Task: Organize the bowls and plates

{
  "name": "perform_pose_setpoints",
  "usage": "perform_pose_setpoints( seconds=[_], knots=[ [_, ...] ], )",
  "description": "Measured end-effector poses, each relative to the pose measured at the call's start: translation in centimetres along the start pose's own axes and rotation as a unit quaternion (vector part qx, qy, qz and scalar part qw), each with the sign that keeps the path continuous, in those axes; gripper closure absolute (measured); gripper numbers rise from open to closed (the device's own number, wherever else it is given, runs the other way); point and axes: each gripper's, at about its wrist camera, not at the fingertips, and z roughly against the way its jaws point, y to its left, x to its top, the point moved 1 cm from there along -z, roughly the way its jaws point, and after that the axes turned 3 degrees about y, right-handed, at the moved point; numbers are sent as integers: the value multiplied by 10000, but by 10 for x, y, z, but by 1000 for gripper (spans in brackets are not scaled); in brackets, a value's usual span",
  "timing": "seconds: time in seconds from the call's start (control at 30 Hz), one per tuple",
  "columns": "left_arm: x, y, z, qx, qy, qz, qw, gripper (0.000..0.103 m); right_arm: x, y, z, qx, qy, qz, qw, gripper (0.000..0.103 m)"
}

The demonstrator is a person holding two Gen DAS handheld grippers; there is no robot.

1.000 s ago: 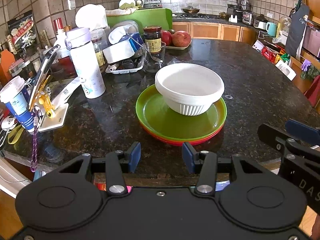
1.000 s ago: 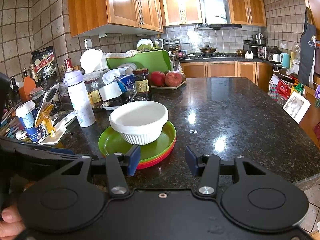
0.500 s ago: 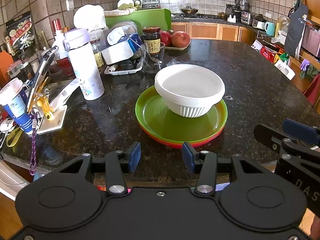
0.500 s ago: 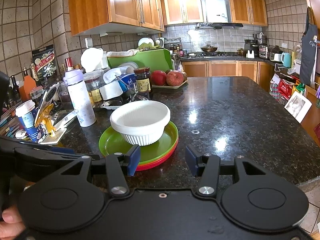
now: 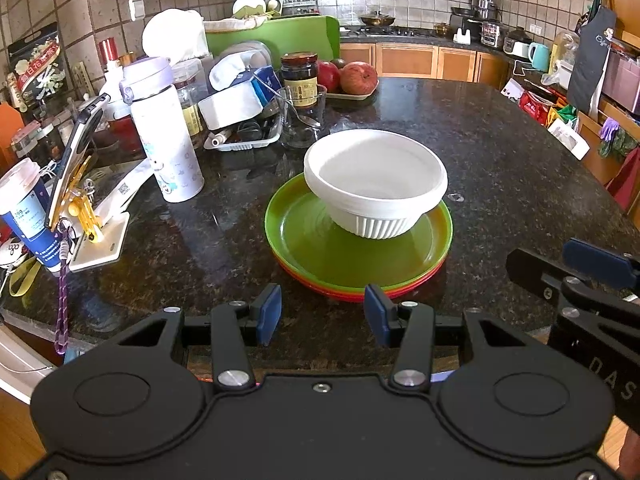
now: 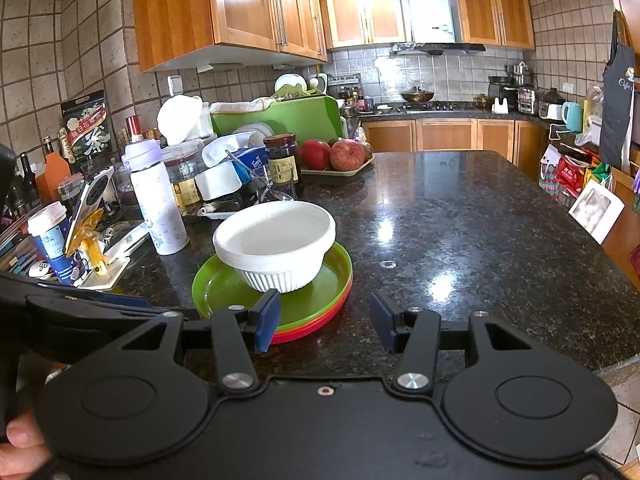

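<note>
White ribbed bowls point(image 5: 376, 188) nested together sit on a green plate point(image 5: 320, 244) that tops a stack with orange and red plates under it, near the front of the dark granite counter point(image 5: 500, 160). My left gripper point(image 5: 322, 314) hovers just in front of the stack, open, nothing between its blue pads. In the right wrist view the bowls point(image 6: 276, 240) and green plate point(image 6: 216, 288) lie ahead and left of my right gripper point(image 6: 326, 322), which is open and empty at the counter's front edge. The right gripper also shows at the left wrist view's right edge.
Left of the stack stand a white bottle point(image 5: 166, 136), a paper cup point(image 5: 28, 216) and a phone on a yellow stand point(image 5: 76, 168). Behind are a glass point(image 5: 302, 120), a dark jar point(image 5: 299, 74), a tray of apples point(image 5: 352, 80) and a green rack point(image 5: 276, 36).
</note>
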Motion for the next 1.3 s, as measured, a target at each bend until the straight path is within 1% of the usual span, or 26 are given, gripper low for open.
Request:
perform_pose_setpoints(
  seconds=[0.53,1.3],
  knots=[
    [3,-4,-7,-24,92,13,10000,48,2,-1,-6,4,32,-22,10000,51],
    [5,-6,-16,77,276,24,9996,48,3,-5,-14,27,113,-56,9999,51]
  ],
)
